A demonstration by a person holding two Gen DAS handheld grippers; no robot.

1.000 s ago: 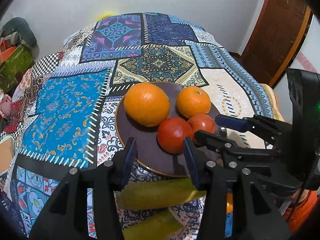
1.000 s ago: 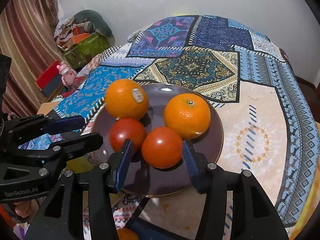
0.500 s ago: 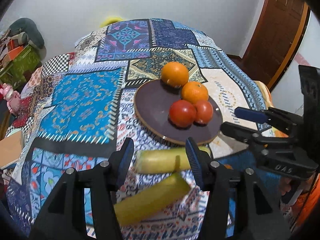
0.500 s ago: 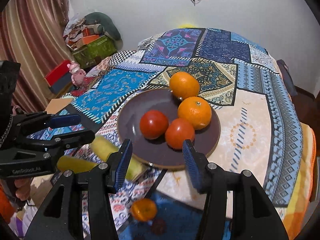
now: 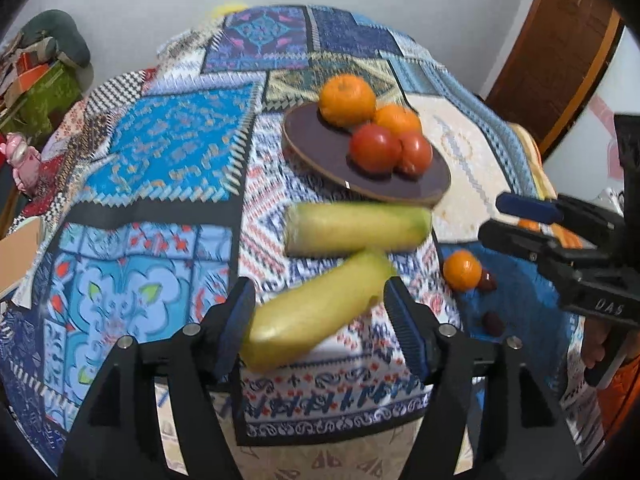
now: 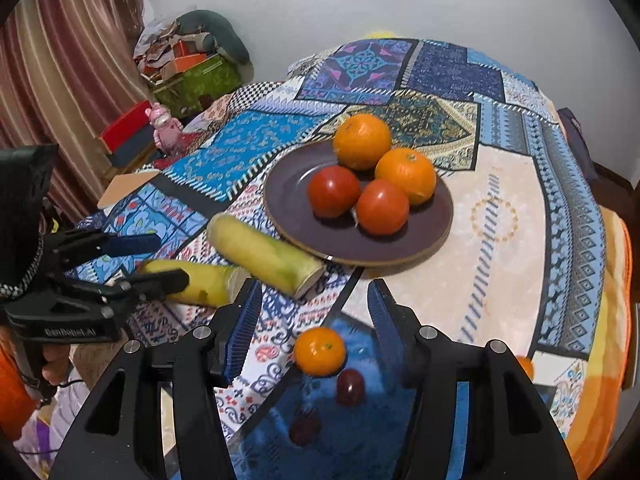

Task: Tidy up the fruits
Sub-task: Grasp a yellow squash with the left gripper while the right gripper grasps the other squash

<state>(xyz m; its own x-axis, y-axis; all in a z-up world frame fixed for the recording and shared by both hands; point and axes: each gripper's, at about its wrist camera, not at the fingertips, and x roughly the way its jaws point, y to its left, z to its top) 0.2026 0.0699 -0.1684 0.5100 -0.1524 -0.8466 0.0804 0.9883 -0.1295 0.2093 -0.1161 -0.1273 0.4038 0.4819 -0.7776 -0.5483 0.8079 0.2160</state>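
A dark plate [image 5: 308, 152] [image 6: 288, 196] on the patchwork cloth holds two oranges [image 6: 362, 142] [image 6: 406, 176] and two tomatoes [image 6: 334, 192] [image 6: 382, 208]. Two yellow-green cylindrical pieces lie in front of it: one [image 5: 356, 230] [image 6: 264, 254] beside the rim, the other [image 5: 316, 312] [image 6: 204, 280] nearer. My left gripper [image 5: 320, 320] [image 6: 170, 260] hovers over the nearer piece, jaws opening, pads clear of it. My right gripper [image 6: 314, 312] [image 5: 494, 218] is open, widening slightly, above a small orange [image 6: 320, 351] [image 5: 462, 270].
Small dark fruits [image 6: 350, 386] [image 6: 304, 426] lie near the small orange on the blue patch by the table's front edge. A flat brown board [image 6: 124, 188] sits at the left edge. Beyond the table are a pink toy [image 6: 162, 124], piled boxes [image 6: 192, 68] and a wooden door [image 5: 552, 52].
Both grippers have drawn back from the plate toward the table's near edge. The two yellow-green pieces and the small orange came fully into view. The left jaws stand wider.
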